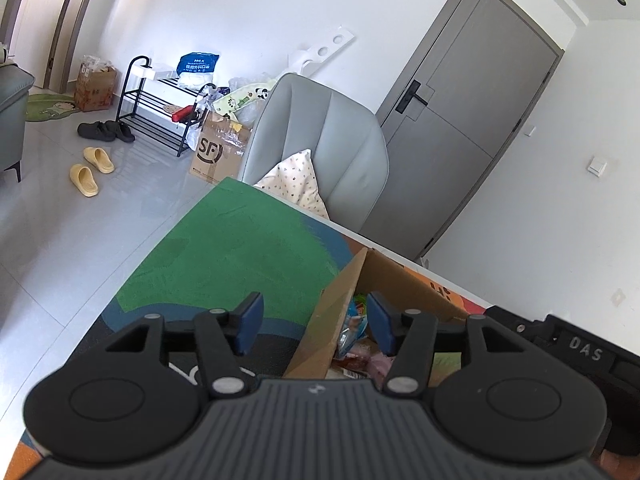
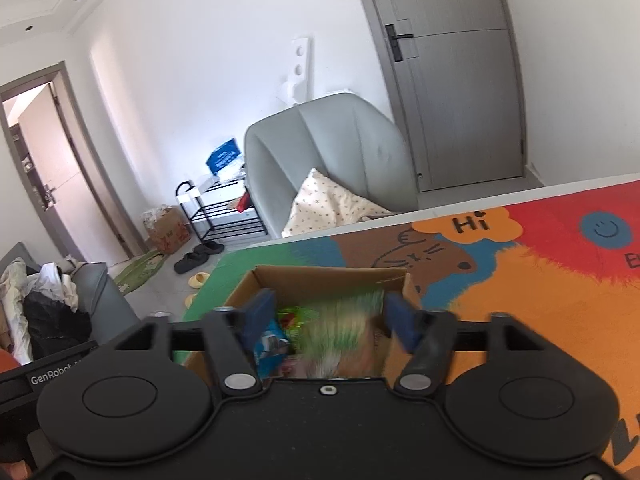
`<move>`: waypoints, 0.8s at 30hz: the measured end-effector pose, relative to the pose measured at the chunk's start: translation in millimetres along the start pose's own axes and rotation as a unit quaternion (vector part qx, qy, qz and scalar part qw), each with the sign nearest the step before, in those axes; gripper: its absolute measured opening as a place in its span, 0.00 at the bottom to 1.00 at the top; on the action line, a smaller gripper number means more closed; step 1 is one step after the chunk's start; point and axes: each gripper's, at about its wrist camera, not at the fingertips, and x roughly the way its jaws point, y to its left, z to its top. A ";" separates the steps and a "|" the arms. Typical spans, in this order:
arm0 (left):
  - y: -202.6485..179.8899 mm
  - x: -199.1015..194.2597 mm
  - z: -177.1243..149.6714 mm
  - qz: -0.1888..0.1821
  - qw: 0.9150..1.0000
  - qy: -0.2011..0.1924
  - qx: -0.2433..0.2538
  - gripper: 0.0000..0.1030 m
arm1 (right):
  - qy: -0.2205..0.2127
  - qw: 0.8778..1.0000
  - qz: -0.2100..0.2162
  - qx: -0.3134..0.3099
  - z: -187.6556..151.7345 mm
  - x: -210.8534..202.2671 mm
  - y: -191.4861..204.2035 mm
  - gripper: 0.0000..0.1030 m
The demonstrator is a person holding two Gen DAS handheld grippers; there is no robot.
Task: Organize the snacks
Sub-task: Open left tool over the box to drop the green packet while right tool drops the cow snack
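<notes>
The left tongs [image 1: 314,326] stand spread, straddling the upright left wall of the cardboard box [image 1: 336,312] without pinching it. The right tongs [image 2: 330,320] stand spread too, above the box's open top, nothing pressed between them. The snacks [image 2: 320,332] lie in a heap inside the box, blurred in the right view, a blue packet among them. The box sits on the colourful mat [image 2: 520,280] covering the table.

The likely trouble: closing the left tongs from here would pinch the box wall rather than a packet, dragging or tipping the box. The right tongs could also seize several packets at once.

Beside the box, the mat reads "Hi". The tools carry "DAS" and "GenRobot". Beyond the box, a floor carton [image 1: 216,152] reads "SF".
</notes>
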 end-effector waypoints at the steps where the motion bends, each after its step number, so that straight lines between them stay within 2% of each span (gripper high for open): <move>1: -0.3 -0.2 -0.4 0.000 1.000 0.000 0.000 0.54 | -0.003 1.000 -0.003 0.002 -0.2 -2.0 -1.5 0.67; 5: -1.1 -0.3 -1.4 0.001 1.000 0.001 -0.002 0.56 | -0.006 1.000 -0.008 0.011 -0.3 -8.5 -8.2 0.70; 10: -7.1 -8.0 -7.1 0.006 1.000 -0.007 0.009 0.72 | -0.005 1.000 -0.011 0.020 -4.6 -16.9 -15.3 0.74; 15: -15.3 -15.2 -11.6 0.013 1.000 -0.008 0.023 0.81 | -0.008 1.000 -0.012 0.023 -10.1 -29.0 -22.2 0.84; 24: -31.2 -30.9 -26.8 0.016 0.998 -0.002 0.057 0.89 | -0.011 0.999 -0.019 0.048 -25.3 -58.4 -41.1 1.00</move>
